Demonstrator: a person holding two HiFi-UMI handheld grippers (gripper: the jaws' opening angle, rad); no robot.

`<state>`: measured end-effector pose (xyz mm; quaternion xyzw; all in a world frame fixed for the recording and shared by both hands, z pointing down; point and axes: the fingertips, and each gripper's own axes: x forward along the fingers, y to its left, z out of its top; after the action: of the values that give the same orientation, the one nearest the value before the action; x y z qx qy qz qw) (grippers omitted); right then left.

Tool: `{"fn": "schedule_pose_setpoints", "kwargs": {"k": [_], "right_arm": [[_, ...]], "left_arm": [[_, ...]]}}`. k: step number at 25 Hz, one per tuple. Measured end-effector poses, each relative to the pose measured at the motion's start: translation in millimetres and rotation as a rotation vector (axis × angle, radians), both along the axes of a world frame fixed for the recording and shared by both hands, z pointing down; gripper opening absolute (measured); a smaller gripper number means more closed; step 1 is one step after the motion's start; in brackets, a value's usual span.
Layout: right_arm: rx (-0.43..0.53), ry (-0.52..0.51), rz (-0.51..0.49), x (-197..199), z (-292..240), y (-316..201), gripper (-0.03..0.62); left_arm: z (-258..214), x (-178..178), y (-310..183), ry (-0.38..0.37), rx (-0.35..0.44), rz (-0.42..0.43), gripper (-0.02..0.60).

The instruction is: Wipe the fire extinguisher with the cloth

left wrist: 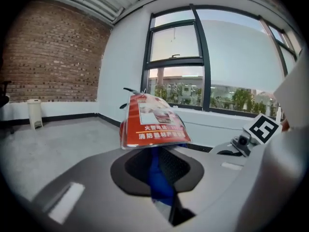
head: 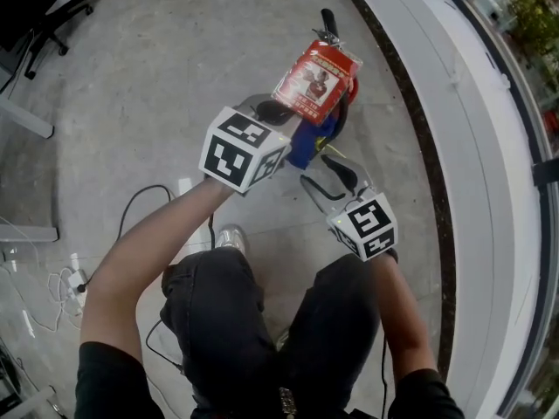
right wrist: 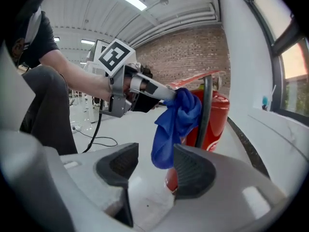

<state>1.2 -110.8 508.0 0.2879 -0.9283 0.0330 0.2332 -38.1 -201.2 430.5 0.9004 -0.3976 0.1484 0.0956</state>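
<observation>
The left claw (left wrist: 163,170) is clamped on the soft, limp cloth (right wrist: 176,124). The right claw (right wrist: 154,170) gapes, gripping nothing. The extinguisher (right wrist: 215,115) looks heavy and slick; steady it by its handle (head: 328,23).

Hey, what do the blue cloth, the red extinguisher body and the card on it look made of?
Blue cloth: soft fabric, maybe microfibre; it droops in matte folds. Extinguisher body: likely painted metal, smooth and glossy. Card: seemingly printed paper in clear plastic, shiny with a transparent edge.
</observation>
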Motion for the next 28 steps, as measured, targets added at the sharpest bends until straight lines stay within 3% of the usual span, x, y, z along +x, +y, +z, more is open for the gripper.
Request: {"fn": "schedule_pose_setpoints", "kwargs": {"k": [6, 13, 15, 20, 24, 28], "right_arm": [[-0.059, 0.045, 0.049, 18.3, 20.8, -3.5, 0.205], [-0.165, 0.078, 0.080, 24.9, 43.9, -14.4, 0.003], [-0.185, 0.095, 0.079, 28.3, 49.4, -16.1, 0.003], [-0.199, 0.097, 0.092, 34.9, 55.0, -13.0, 0.003], [-0.204, 0.120, 0.090, 39.1, 61.5, -4.3, 0.003], [-0.227, 0.135, 0.108, 49.2, 71.4, -4.3, 0.003]], "left_arm": [[64.5, 3.0, 0.3, -0.031, -0.096, -0.011, 0.041], [142.9, 10.8, -3.9, -0.074, -0.192, -0.032, 0.041], [158.1, 16.1, -4.0, -0.091, -0.199, -0.040, 0.041], [168.8, 19.9, -5.0, -0.094, -0.109, -0.066, 0.041], [200.8, 14.0, -5.7, -0.078, -0.173, -0.110, 0.041], [219.2, 13.1, -6.8, -0.089, -0.178, -0.121, 0.041]]}}
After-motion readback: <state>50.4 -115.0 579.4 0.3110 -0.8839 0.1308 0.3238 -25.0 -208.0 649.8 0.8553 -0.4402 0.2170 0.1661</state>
